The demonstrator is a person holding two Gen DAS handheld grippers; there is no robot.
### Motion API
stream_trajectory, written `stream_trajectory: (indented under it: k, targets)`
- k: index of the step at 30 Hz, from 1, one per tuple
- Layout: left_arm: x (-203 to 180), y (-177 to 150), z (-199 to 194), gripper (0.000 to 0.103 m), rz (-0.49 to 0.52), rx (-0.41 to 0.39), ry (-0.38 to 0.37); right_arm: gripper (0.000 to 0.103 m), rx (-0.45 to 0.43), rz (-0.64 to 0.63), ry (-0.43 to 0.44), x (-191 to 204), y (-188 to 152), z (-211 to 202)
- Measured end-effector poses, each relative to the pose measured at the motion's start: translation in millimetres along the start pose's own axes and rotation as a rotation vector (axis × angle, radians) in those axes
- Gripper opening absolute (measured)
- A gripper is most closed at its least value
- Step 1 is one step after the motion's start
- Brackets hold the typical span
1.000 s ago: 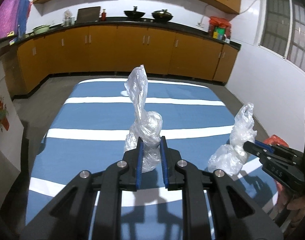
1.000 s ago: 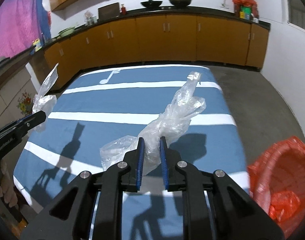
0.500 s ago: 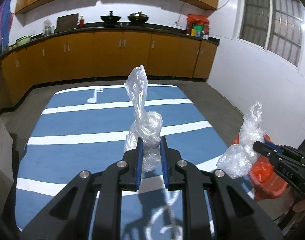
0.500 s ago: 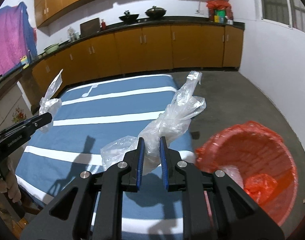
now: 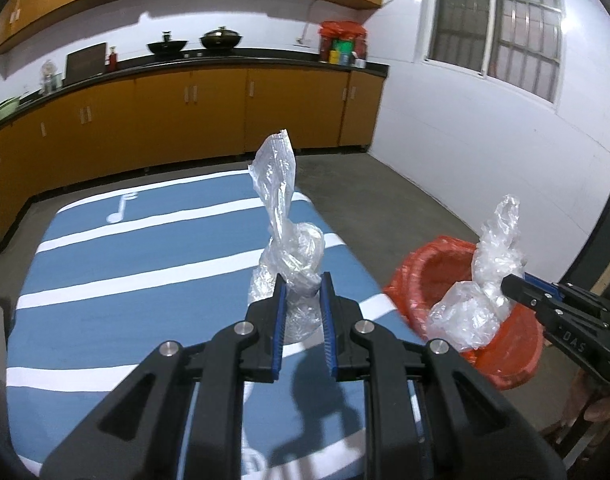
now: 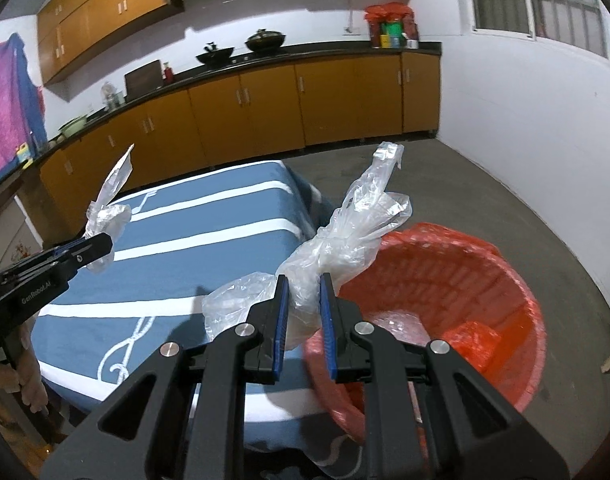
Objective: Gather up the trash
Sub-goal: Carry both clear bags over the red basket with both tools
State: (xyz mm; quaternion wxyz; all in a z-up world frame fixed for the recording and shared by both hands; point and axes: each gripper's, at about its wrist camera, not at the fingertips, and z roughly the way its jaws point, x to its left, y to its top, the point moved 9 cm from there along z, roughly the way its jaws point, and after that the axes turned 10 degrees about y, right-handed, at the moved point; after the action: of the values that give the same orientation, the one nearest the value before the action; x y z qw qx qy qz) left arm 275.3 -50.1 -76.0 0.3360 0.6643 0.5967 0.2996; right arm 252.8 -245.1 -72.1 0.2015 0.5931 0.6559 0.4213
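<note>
My left gripper [image 5: 302, 294] is shut on a crumpled clear plastic bag [image 5: 289, 248] and holds it above the blue striped tablecloth [image 5: 145, 280]. My right gripper [image 6: 303, 296] is shut on a second clear plastic bag [image 6: 345, 240], held over the near rim of the red-lined trash bin [image 6: 445, 304]. In the left wrist view the right gripper [image 5: 509, 292] with its bag [image 5: 481, 292] hangs over the bin [image 5: 433, 264] off the table's right edge. In the right wrist view the left gripper [image 6: 105, 244] and its bag [image 6: 109, 208] show at the left.
Orange kitchen cabinets [image 5: 185, 120] with a black counter line the far wall, with woks [image 5: 221, 38] and jars on top. A white wall with a window [image 5: 497, 20] is on the right. Grey floor [image 6: 485, 200] surrounds the bin, which holds some red trash [image 6: 473, 336].
Both grippers have swung right with their bags. The right gripper's bag has gone from over the table to over the bin's rim. Both stay shut.
</note>
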Motion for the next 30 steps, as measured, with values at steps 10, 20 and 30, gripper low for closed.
stream_trajectory:
  k: [10, 20, 30]
  targets:
    - [-67, -7, 9, 0.017, 0.077, 0.021, -0.086, 0.016, -0.018, 0.071, -0.075, -53, -12, -25]
    - [-124, -15, 23, 0.017, 0.142, 0.056, -0.169, 0.016, -0.016, 0.132, -0.136, -97, -25, -40]
    - [-172, -19, 42, 0.017, 0.166, 0.096, -0.291, 0.016, -0.016, 0.176, -0.178, -132, -27, -46]
